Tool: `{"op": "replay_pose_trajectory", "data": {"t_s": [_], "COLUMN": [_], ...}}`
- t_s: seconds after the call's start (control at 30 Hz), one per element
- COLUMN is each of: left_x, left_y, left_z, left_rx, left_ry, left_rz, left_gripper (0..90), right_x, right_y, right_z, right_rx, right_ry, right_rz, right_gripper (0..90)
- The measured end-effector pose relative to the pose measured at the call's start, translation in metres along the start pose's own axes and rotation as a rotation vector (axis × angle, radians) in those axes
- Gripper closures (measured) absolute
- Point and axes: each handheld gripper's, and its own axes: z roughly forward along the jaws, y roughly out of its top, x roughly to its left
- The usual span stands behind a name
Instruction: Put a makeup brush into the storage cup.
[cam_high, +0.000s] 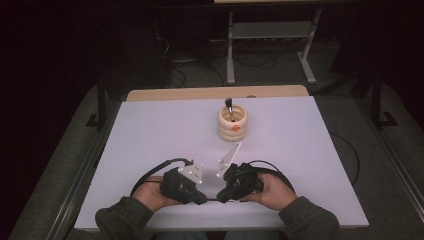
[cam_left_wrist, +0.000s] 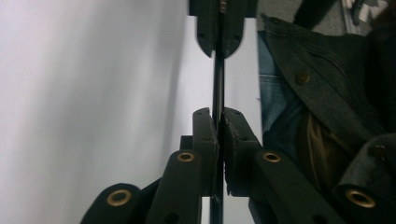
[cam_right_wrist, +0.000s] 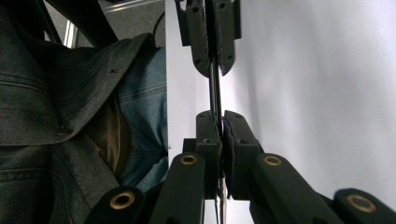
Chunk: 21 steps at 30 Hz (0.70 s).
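White table w/ wood strip along its 12 o'clock edge. Cream ridged pot stood upright twd 12 o'clock of table ctr, orange dot on its front; dark-handled brush stuck up from inside. Beyond, at 12–1 o'clock, grey metal frame and loose cables lay on floor.

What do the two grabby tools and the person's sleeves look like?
Both grippers, left gripper and right gripper, are black, each with two flat jaws joined by arms with brass-coloured rivets. Each carries a grey three-cornered plate dotted with white spots, and a black cable loops out behind it. The person wears dark olive-grey sleeves and blue jeans.
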Motion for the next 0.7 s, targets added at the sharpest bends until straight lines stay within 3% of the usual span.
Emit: {"op": "replay_pose_trajectory", "data": {"t_s": [0.17,0.3,0.37,0.63,0.7], "left_x": [-0.004,-0.005,-0.005,-0.004,-0.002], "left_y": [0.0,-0.001,-0.003,-0.004,-0.003], "left_z": [0.001,-0.003,-0.007,-0.01,-0.009], "left_rx": [0.002,0.007,-0.012,-0.037,-0.027], "left_ry": [-0.004,0.019,0.025,0.051,0.066], "left_rz": [0.021,0.036,0.02,0.02,-0.014], "left_gripper": [85.5,85.5,85.5,84.7,78.0], "right_x": [0.0,-0.006,-0.007,-0.01,-0.01], "right_y": [-0.002,-0.006,-0.01,-0.016,-0.015], "right_z": [-0.001,0.0,0.0,-0.005,-0.006], "right_rx": [-0.005,-0.012,-0.021,-0.052,-0.037], "right_ry": [0.033,0.061,0.089,0.099,0.098], "right_rz": [-0.007,0.016,0.042,0.044,0.055], "right_gripper": [83.3,70.4,70.5,83.9,84.3]}}
